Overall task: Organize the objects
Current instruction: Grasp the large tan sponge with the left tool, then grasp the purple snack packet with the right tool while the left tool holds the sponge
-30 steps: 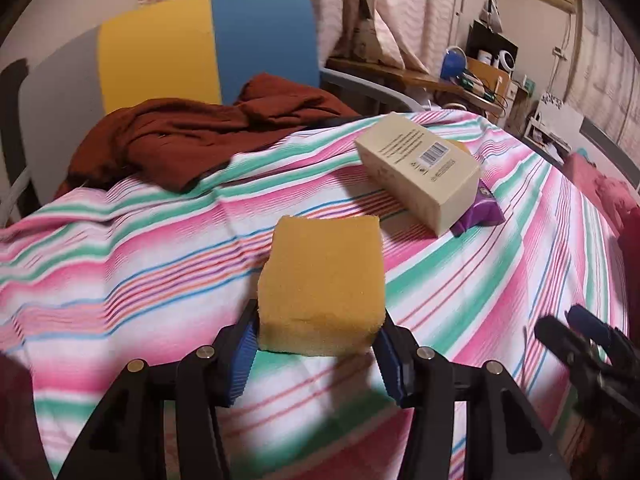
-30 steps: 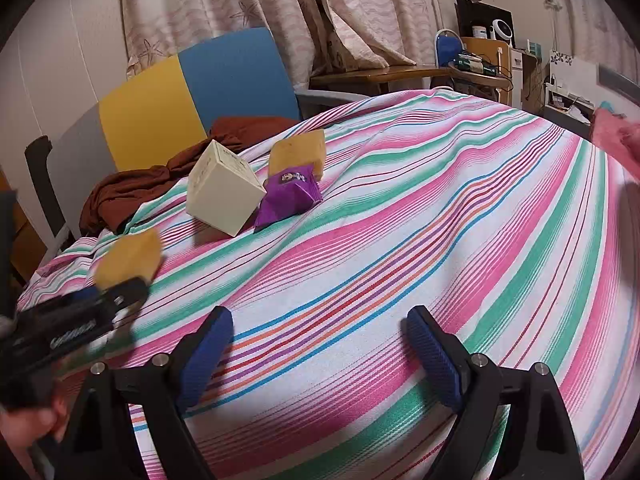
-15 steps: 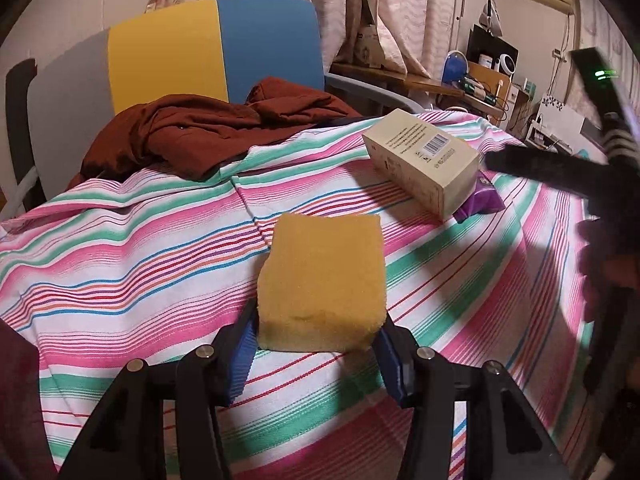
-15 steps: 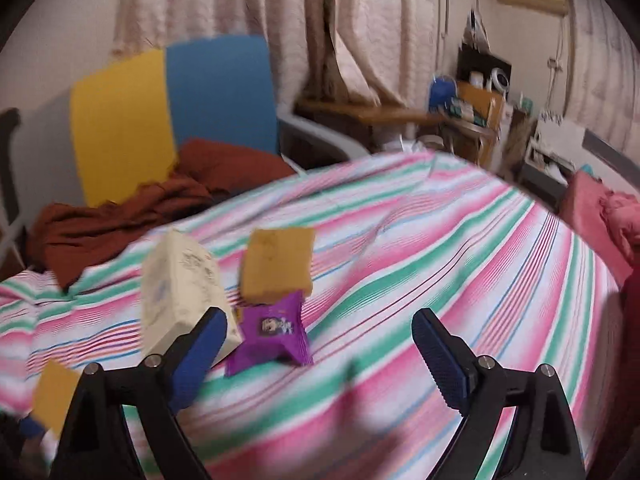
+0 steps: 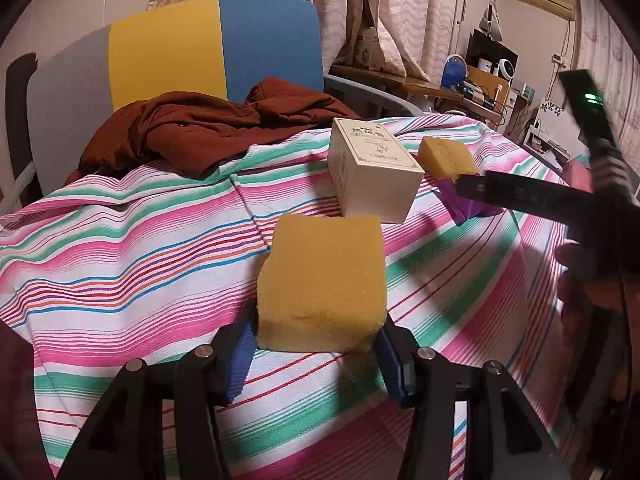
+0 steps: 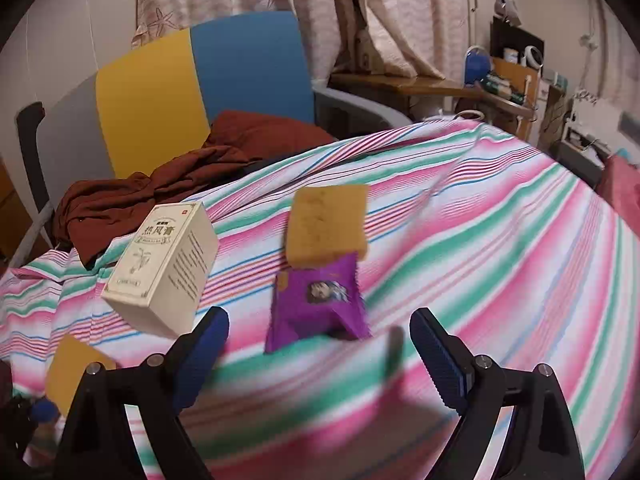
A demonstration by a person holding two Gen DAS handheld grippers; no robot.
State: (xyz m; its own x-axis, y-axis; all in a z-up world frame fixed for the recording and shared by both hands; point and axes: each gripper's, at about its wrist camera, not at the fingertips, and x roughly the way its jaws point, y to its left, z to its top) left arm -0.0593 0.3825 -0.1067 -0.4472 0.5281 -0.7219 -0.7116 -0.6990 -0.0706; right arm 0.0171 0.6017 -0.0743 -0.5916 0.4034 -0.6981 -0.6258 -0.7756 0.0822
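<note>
The left gripper (image 5: 318, 354) clamps a yellow sponge block (image 5: 322, 280) over the striped cloth (image 5: 132, 248). Just beyond stands a cream carton (image 5: 372, 172), with a second sponge (image 6: 326, 226) and a purple snack packet (image 6: 316, 304) touching each other beside it. The right gripper (image 6: 320, 344) hangs with jaws wide apart and empty, near the packet. A rust-brown garment (image 5: 208, 128) lies heaped against the chair (image 5: 216, 44) behind.
</note>
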